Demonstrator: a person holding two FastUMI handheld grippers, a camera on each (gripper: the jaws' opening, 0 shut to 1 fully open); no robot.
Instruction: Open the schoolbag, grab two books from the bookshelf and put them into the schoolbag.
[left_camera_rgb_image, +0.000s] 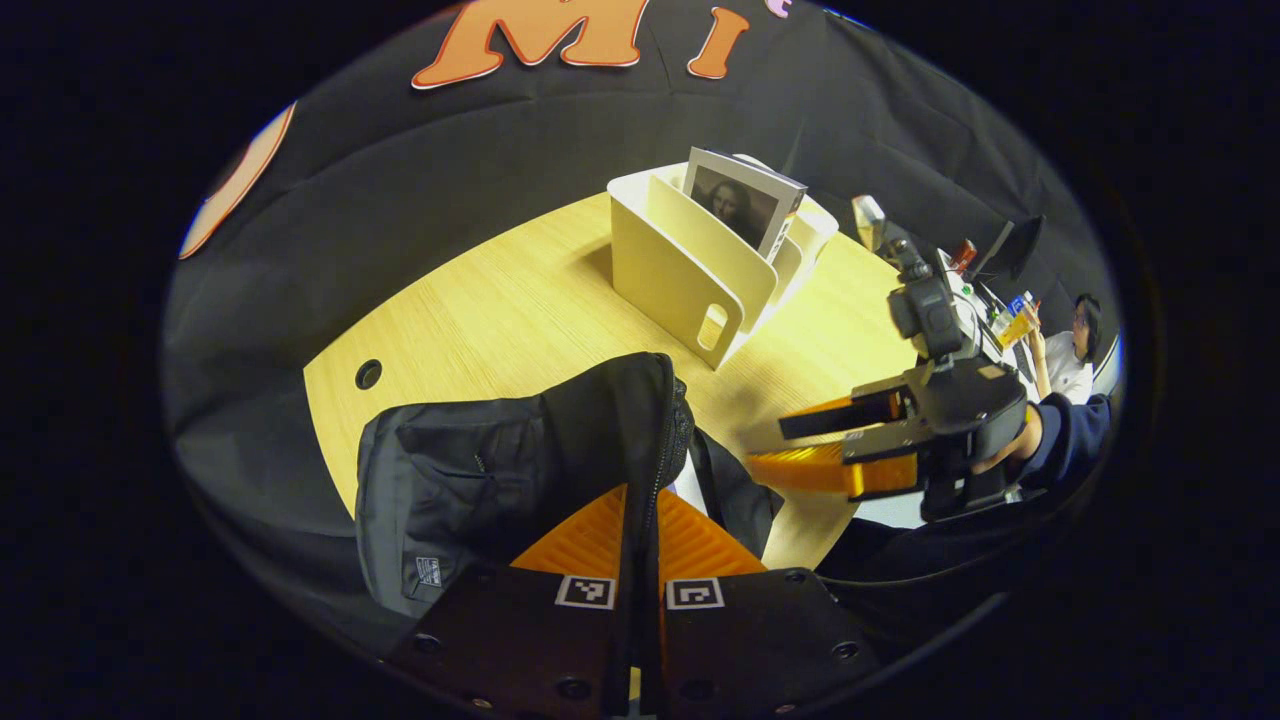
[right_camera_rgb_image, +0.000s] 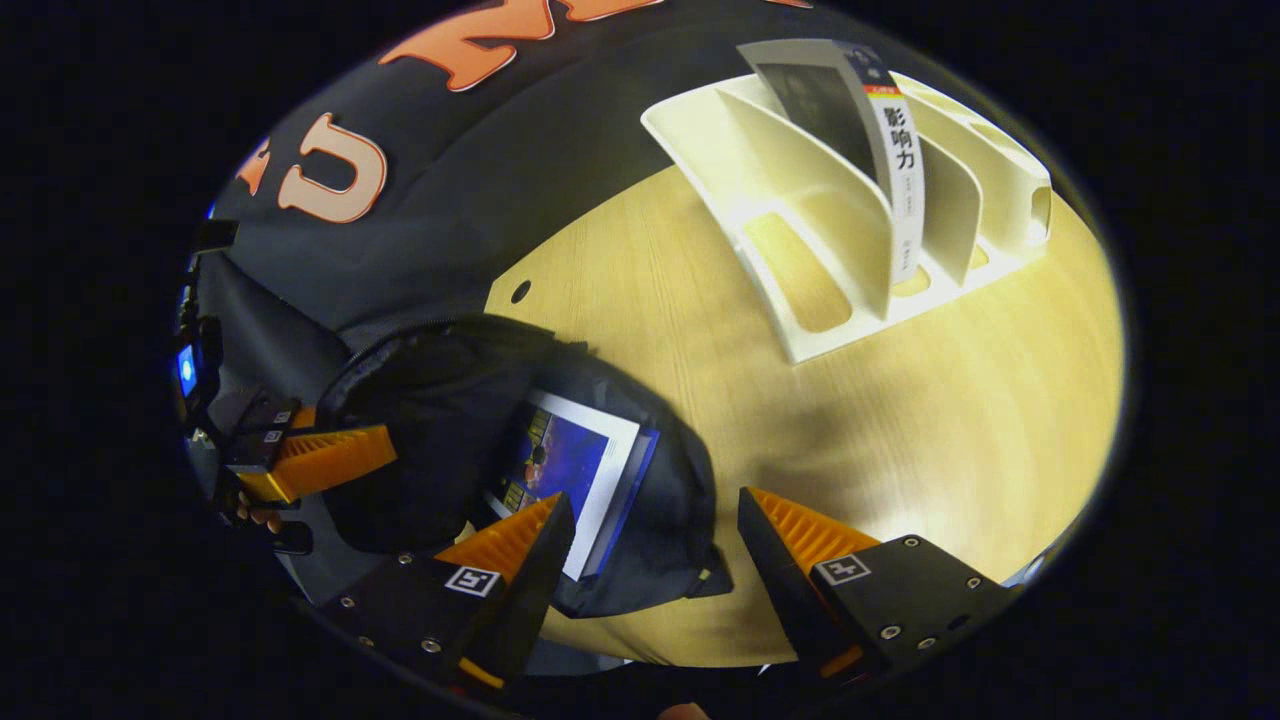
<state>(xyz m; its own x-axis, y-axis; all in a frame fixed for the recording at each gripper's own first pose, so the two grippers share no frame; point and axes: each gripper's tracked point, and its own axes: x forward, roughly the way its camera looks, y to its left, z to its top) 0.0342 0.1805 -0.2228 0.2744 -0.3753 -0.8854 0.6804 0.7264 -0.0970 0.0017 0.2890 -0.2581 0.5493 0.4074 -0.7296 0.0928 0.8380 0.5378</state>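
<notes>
The schoolbag (right_camera_rgb_image: 440, 420) is black and soft-sided and sits on the near edge of the pale wooden tabletop (right_camera_rgb_image: 950, 420). In the right gripper view its mouth lies open toward the camera, the zip edge curling round the opening. One book (right_camera_rgb_image: 565, 465) lies inside the opening, showing a blue cover picture with a white border and a blue edge beneath it.

The left gripper (left_camera_rgb_image: 640, 520) has its jaws brought close together on a raised flap of the schoolbag (left_camera_rgb_image: 560, 450), the black fabric running up between both fingers. In the right gripper view the same gripper (right_camera_rgb_image: 330, 455) appears at the far side of the bag.

The right gripper (right_camera_rgb_image: 655, 530) hovers just above the near rim of the bag with its jaws wide apart and nothing between them. In the left gripper view it (left_camera_rgb_image: 800, 445) sits beside the bag, held by a hand in a dark sleeve (left_camera_rgb_image: 1065, 440).

The white bookshelf (left_camera_rgb_image: 700, 260) stands farther back on the tabletop, well apart from the bag. A second book (left_camera_rgb_image: 745, 200) stands tilted in one of its slots, with a grey portrait cover and a white spine.
</notes>
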